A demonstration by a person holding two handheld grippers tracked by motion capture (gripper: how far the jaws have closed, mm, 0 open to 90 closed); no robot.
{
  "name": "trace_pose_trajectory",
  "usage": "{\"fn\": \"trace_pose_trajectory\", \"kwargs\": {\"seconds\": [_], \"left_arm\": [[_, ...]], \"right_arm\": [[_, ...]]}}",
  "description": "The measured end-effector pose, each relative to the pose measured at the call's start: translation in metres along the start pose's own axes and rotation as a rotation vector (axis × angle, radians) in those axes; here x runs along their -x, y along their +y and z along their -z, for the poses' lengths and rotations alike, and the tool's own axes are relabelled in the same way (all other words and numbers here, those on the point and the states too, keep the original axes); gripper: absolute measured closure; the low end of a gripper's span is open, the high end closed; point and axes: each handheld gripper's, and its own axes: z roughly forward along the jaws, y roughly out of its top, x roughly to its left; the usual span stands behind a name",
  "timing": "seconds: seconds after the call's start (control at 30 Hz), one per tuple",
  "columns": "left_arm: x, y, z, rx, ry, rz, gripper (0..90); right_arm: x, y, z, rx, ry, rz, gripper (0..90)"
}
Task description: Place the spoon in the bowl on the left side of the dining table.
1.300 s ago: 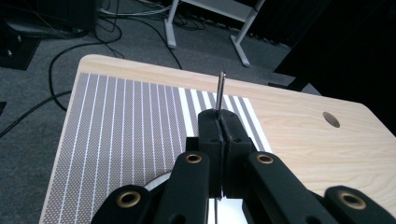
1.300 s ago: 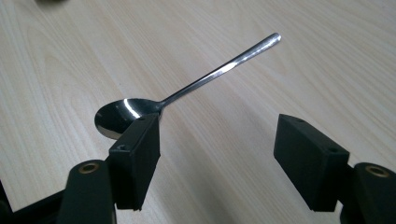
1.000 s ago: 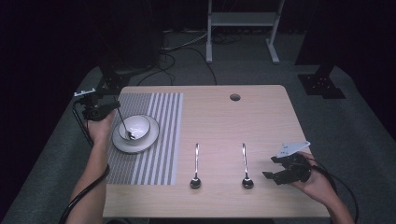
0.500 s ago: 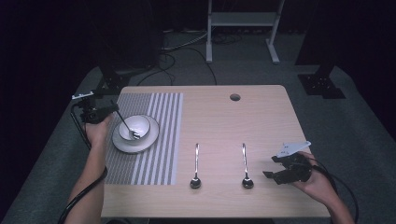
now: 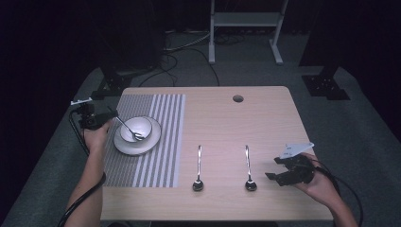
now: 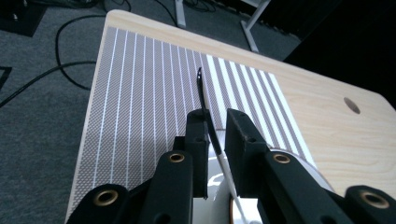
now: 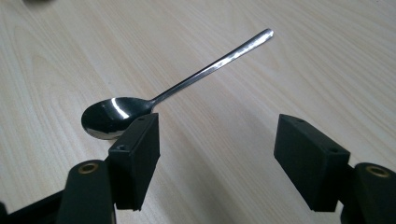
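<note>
Shiny spoon (image 6: 205,112) sits in the bowl (image 5: 136,130) near the counter's (image 5: 265,123) left edge, its handle poking up between the jaws of my left claw (image 6: 215,122). Those jaws have just been opening, and the handle now leans on one jaw with a gap at the other. My right claw (image 7: 217,154) is spread wide near the right edge. The nearest loose spoon (image 7: 154,100) lies just to its left, its handle pointing toward the far edge.
</note>
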Motion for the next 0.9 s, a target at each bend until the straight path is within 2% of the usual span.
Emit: {"fn": "trace_pose_trajectory", "kwargs": {"seconds": [0.2, 0.33, 0.37, 0.4, 0.43, 0.53, 0.6, 0.63, 0.7, 0.9], "left_arm": [[-0.002, -0.003, 0.003, -0.007, -0.008, -0.015, 73.0], [-0.003, -0.008, 0.007, -0.011, -0.003, -0.013, 65.2], [-0.005, -0.011, 0.007, -0.01, -0.004, -0.002, 60.1], [-0.005, -0.013, 0.008, -0.01, -0.016, 0.01, 54.7], [-0.007, -0.016, 0.01, -0.006, -0.039, 0.019, 54.1], [-0.006, -0.022, 0.013, -0.016, -0.051, 0.009, 49.8], [-0.006, -0.026, 0.016, -0.001, -0.07, 0.013, 41.6], [-0.005, -0.029, 0.018, -0.009, -0.084, -0.007, 40.8], [-0.003, -0.033, 0.02, -0.024, -0.075, -0.044, 39.5], [-0.001, -0.044, 0.026, -0.035, -0.094, -0.066, 31.7]], "right_arm": [[0.002, -0.003, 0.0, 0.007, -0.003, -0.01, 29.7], [0.005, -0.005, -0.002, 0.013, -0.003, -0.022, 29.1], [0.005, -0.006, -0.003, 0.016, -0.002, -0.028, 29.0], [0.006, -0.006, -0.003, 0.018, -0.001, -0.033, 28.9], [0.006, -0.007, -0.003, 0.02, 0.001, -0.036, 28.9], [0.008, -0.008, -0.005, 0.027, -0.002, -0.045, 28.4], [0.009, -0.008, -0.005, 0.032, -0.005, -0.053, 28.3], [0.009, -0.008, -0.005, 0.036, -0.006, -0.056, 28.3], [0.011, -0.01, -0.005, 0.043, -0.005, -0.066, 28.3], [0.014, -0.013, -0.003, 0.051, -0.009, -0.088, 27.8]]}}
